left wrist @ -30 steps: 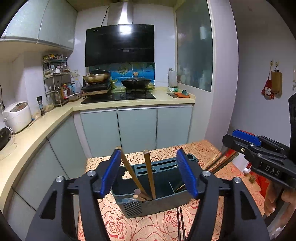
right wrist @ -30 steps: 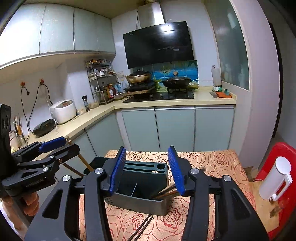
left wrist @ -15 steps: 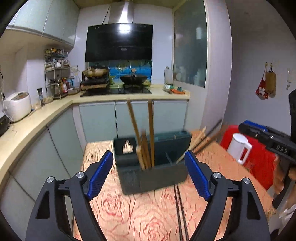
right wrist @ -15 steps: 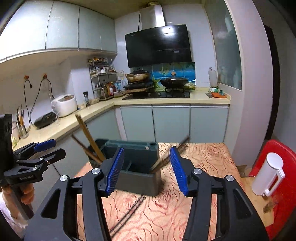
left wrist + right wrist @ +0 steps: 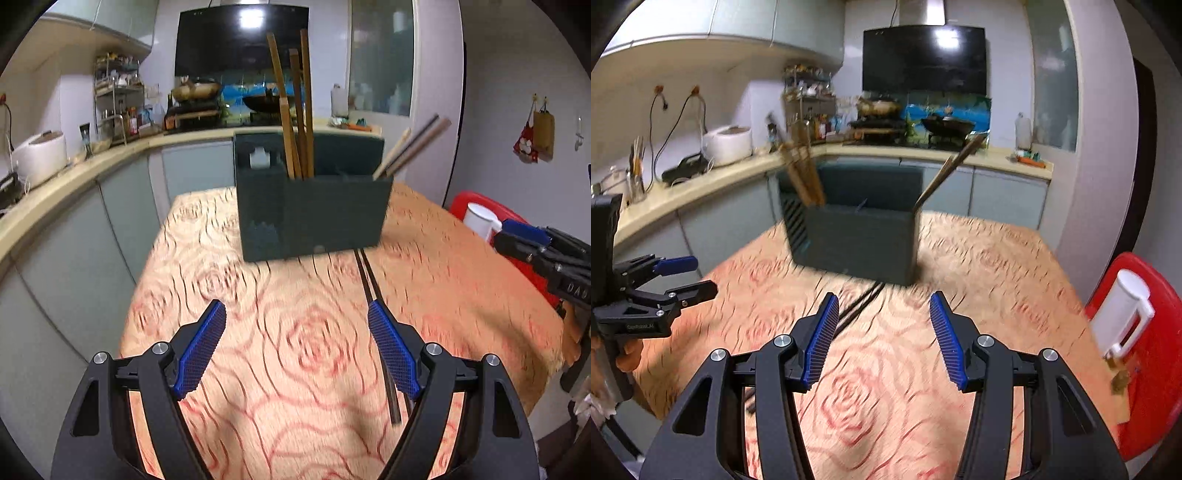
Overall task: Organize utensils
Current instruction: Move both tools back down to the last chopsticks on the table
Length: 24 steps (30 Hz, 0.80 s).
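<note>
Two tongs hung over the near half of the counter, both empty. Left tongs: blades stood wide apart, having just been opening, nothing between them but the rose-patterned cloth. Right tongs: parted more narrowly, likewise gripping nothing.

Loose pair of dark chopsticks lay flat on the cloth, running from the foot of the grey utensil holder back toward the near edge, passing just beside the left tongs' right blade. In the right-wrist view the same pair ran off to the left of the right tongs. Holder stood upright toward the far end of the counter, wooden chopsticks standing in its left compartment, a few more sticks leaning out at the right. White jug on a red stool at far right, well clear.

Judgement: step in hand was the pick-up of the loose pair. Frames were motion-blurred, so slowing before contact seemed wise. Sticks are thin and lie flat; best to shift the left tongs rightward to straddle both, blades across their length, come down until the tips touch cloth, then close near mid-length so neither stick pivots or slips free.
</note>
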Tool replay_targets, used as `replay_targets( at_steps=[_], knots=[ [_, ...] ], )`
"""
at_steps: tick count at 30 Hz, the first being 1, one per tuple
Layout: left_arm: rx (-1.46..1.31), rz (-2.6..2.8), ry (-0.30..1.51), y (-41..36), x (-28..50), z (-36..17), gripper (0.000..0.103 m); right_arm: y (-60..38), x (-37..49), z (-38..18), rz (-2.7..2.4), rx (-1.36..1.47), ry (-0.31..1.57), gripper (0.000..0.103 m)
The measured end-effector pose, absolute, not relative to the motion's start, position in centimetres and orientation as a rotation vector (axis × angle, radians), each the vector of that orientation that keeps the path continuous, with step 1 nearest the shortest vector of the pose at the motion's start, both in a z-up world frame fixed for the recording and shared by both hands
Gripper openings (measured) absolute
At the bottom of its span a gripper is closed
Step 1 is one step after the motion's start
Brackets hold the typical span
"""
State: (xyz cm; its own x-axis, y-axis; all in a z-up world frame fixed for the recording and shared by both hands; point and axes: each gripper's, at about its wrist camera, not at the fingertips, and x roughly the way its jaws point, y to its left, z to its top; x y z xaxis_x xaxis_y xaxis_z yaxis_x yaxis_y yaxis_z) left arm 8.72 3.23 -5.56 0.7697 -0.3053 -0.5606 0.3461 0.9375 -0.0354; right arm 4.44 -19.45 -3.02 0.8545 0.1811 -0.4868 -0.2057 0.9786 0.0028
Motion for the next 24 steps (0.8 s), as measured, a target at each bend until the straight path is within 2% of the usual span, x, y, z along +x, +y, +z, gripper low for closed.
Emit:
replay_targets(
  at_steps=[10, 24],
  knots=[
    [0.078, -0.303, 0.639, 3.6, 7.3, -8.9, 0.077, -13.9, 2.4, -9.2, 0.329, -0.088, 0.644, 0.05],
    [0.085, -0.293, 0.616, 3.8, 7.1, -8.4, 0.077, -9.3, 1.2, -12.3, 0.343, -0.2, 0.69, 0.05]
  ],
)
